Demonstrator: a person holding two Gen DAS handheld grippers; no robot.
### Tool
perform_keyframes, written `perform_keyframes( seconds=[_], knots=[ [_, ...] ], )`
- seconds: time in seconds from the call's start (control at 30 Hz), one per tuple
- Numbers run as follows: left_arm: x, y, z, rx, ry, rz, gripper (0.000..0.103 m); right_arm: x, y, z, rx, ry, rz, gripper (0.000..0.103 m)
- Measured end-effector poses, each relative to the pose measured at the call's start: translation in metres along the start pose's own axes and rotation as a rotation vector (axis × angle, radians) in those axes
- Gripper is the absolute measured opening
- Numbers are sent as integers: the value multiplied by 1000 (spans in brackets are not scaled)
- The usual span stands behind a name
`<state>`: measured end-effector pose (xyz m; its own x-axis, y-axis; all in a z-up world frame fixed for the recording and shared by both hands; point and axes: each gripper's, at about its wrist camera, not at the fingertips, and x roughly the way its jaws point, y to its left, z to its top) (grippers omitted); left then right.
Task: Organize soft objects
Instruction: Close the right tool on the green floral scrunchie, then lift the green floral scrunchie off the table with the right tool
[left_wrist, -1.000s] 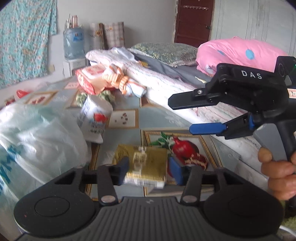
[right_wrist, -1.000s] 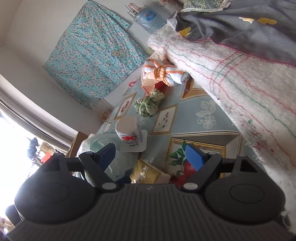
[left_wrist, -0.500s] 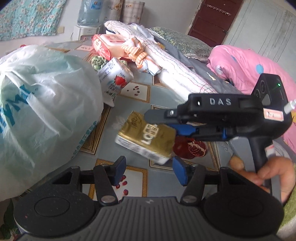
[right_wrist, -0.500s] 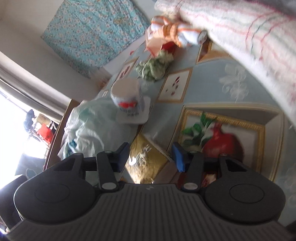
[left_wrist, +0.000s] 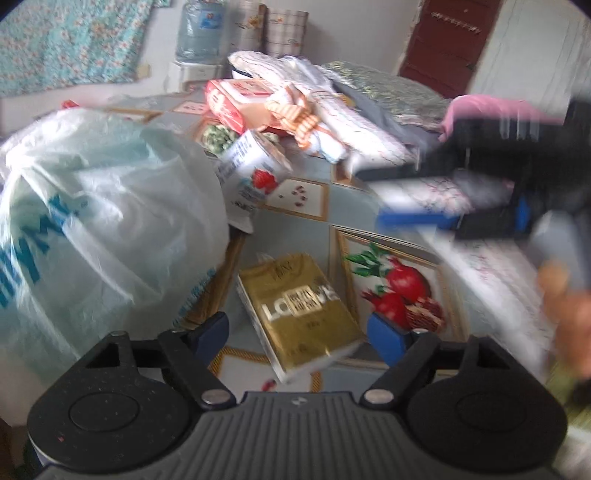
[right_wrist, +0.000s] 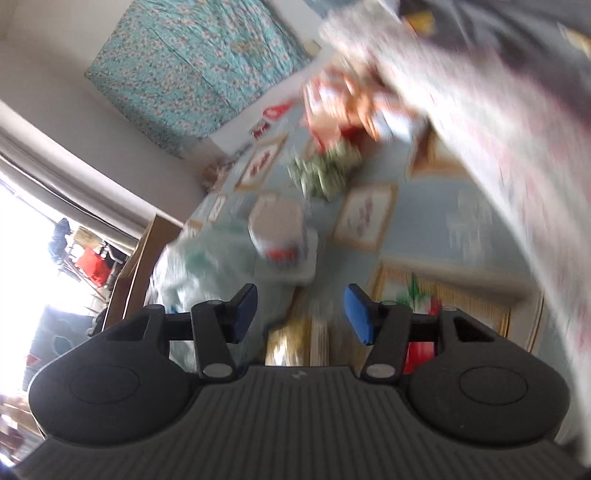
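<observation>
A gold tissue pack (left_wrist: 299, 310) lies flat on the patterned floor mat (left_wrist: 306, 199). It sits between the fingers of my left gripper (left_wrist: 301, 336), whose jaws are opening; neither pad touches it. My right gripper (left_wrist: 376, 197) hovers blurred above and to the right of the pack. Its jaws are opening and nothing is between them. In the right wrist view the right gripper (right_wrist: 301, 314) is empty, with the gold pack (right_wrist: 295, 343) showing just below its fingers. A person's hand (left_wrist: 565, 295) holds the right gripper's handle.
A big white plastic bag (left_wrist: 103, 221) fills the left. Behind the pack lie a strawberry-print roll pack (left_wrist: 255, 170), a green bundle (left_wrist: 218, 134), a red-and-white pack (left_wrist: 236, 99) and an orange-striped knotted cloth (left_wrist: 295, 114). A bed edge with a white blanket (left_wrist: 369, 125) runs along the right.
The right gripper, which clasped the gold pack half a second ago, has let it go and lifted away to the right. The pack now lies on the mat, and the left jaws have widened.
</observation>
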<state>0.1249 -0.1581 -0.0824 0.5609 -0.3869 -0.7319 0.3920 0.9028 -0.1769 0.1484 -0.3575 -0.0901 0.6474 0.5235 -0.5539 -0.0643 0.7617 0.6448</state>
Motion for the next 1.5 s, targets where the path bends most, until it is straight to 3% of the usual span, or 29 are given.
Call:
perform_keyframes(
  seconds=[0.17, 0.3, 0.5, 0.63, 0.7, 0.8, 0.9, 1.07, 1.2, 1.33, 1.5],
  knots=[
    [12, -12, 9, 47, 13, 78, 87, 39, 18, 57, -122, 30, -82, 64],
    [18, -7, 12, 14, 31, 72, 86, 88, 26, 86, -208, 92, -148, 67],
    [19, 0, 12, -11, 23, 63, 82, 153, 20, 103, -291, 172, -222, 73],
    [18, 2, 8, -5, 5, 58, 78, 174, 14, 97, -345, 185, -276, 68],
    [16, 2, 7, 0, 1, 55, 77, 171, 12, 96, -353, 171, -292, 40],
    [13, 2, 5, 0, -1, 50, 75, 156, 3, 98, -286, 149, -255, 23],
    [8, 1, 3, -5, -1, 33, 75, 130, 1, 96, -260, 97, -243, 15],
    [-3, 1, 0, -9, -20, 9, 77, 59, 4, 84, -241, -13, -200, 13],
    [-6, 5, 2, -21, -21, -8, 78, 5, -4, 60, -203, -39, -165, 13],
    [-4, 6, 5, -29, -19, -15, 82, -22, -23, 24, -126, -8, -135, 13],
    [4, 6, 12, -44, -4, 19, 82, -18, -43, -22, -63, 60, -110, 16]
  ],
)
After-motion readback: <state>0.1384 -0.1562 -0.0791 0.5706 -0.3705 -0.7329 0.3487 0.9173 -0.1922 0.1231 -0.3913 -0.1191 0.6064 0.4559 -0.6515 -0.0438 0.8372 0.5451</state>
